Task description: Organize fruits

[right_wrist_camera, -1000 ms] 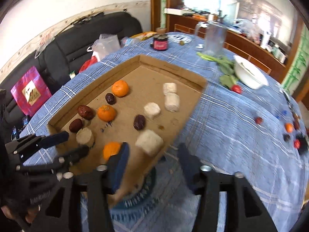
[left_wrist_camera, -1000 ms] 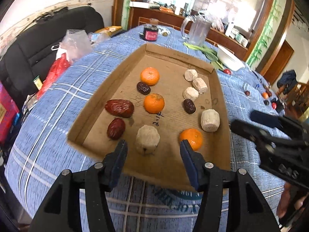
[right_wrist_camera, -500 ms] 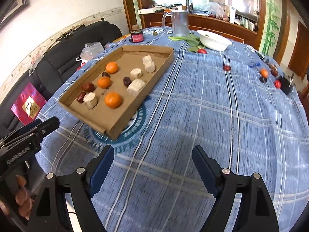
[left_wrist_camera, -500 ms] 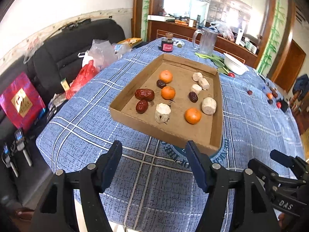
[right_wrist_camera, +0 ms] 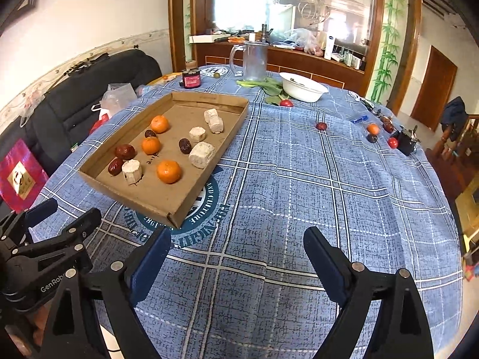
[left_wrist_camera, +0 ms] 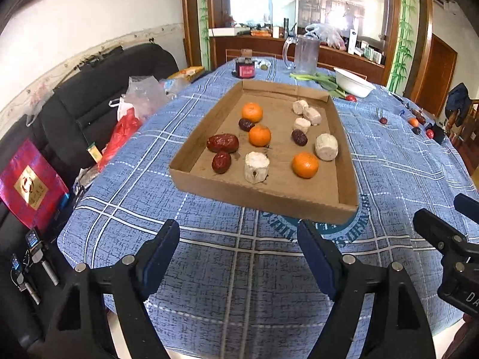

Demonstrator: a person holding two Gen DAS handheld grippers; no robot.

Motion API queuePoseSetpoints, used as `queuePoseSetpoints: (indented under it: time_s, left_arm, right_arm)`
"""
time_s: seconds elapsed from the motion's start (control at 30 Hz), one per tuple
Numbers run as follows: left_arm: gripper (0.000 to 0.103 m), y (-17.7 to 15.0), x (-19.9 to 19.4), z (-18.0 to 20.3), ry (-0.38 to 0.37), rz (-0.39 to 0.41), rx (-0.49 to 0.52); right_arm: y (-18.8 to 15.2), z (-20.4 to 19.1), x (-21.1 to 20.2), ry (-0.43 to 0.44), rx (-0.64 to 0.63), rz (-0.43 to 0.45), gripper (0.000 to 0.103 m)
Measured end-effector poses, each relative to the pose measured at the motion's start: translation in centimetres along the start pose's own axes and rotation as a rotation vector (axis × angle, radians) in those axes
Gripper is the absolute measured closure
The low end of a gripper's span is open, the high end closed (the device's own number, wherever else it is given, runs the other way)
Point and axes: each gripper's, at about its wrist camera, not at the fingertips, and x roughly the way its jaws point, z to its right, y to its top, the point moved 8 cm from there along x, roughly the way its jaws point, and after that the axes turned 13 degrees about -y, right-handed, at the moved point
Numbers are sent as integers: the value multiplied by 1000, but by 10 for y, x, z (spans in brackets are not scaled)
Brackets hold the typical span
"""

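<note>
Fruits point(left_wrist_camera: 259, 135) sit mixed in the tray point(left_wrist_camera: 263, 200); both claws, left point(left_wrist_camera: 239, 260) and right point(right_wrist_camera: 236, 257), hang wide and empty. Risk: round oranges point(right_wrist_camera: 169, 171) could roll when nudged.

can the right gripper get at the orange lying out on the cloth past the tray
Probably yes. The right gripper is open and holds nothing, and the loose orange lies on bare tablecloth far on its side. Small fruits beside it are close, so it would need a careful approach.
</note>
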Motion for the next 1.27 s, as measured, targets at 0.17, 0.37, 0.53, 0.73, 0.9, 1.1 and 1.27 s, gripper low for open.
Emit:
queuePoseSetpoints:
  time_s: [0.17, 0.37, 0.53, 0.73, 0.9, 1.1, 1.27]
  left_arm:
    - [22, 4, -6, -13, 9, 39, 0]
    - [20, 12, -18, -21, 24, 102, -14]
    - [16, 15, -24, -14, 26, 124, 17]
    - [16, 14, -25, -2, -12, 121, 43]
    - [6, 11, -21, 5, -60, 89, 25]
    - [4, 13, -25, 14, -81, 122, 40]
    - [3, 15, -24, 17, -91, 118, 42]
  right_arm:
    - [-1, 1, -7, -29, 18, 25, 9]
    - [-3, -1, -10, -43, 16, 26, 8]
    - [-6, -3, -8, -40, 12, 12, 8]
    - [-8, -1, -6, -41, 15, 5, 8]
    - [-10, 3, -3, -44, 22, -13, 8]
    - [-11, 10, -1, -51, 35, -24, 8]
    - [-11, 13, 1, -57, 39, -30, 8]
